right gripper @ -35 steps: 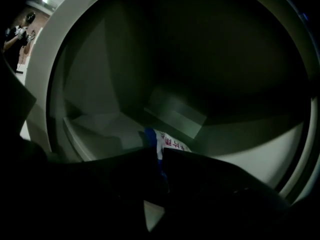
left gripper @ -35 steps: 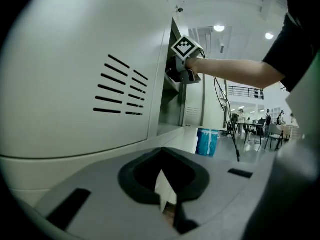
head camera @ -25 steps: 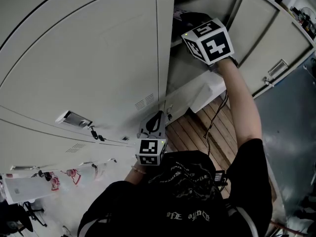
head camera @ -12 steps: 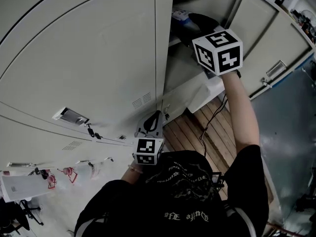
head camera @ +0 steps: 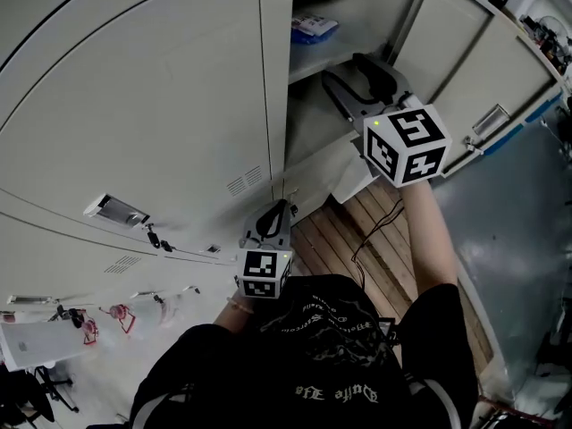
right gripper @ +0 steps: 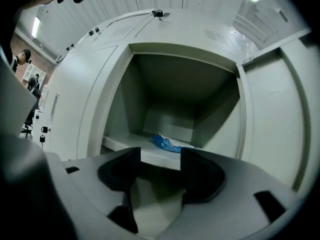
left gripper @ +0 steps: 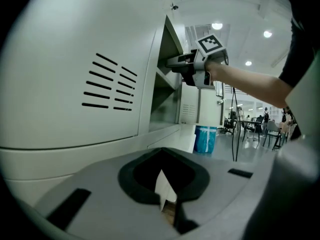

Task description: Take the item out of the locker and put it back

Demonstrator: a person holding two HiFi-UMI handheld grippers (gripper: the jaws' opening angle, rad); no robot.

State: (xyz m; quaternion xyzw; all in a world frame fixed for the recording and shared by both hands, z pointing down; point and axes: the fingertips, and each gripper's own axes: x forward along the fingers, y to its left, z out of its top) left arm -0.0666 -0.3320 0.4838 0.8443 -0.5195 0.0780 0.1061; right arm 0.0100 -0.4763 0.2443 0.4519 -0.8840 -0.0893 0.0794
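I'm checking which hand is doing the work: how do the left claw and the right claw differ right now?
The left claw is shut, tips together; the right claw is open, nothing between its jaws, which have just been opening. The left claw sits low by the closed door; the right claw is raised at the open locker, facing the blue packet on the shelf. Both carry a marker cube.

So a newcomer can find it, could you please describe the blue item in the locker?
In the grey locker bank, find the one open compartment. On its shelf lies a small blue and white packet, the only thing on it.
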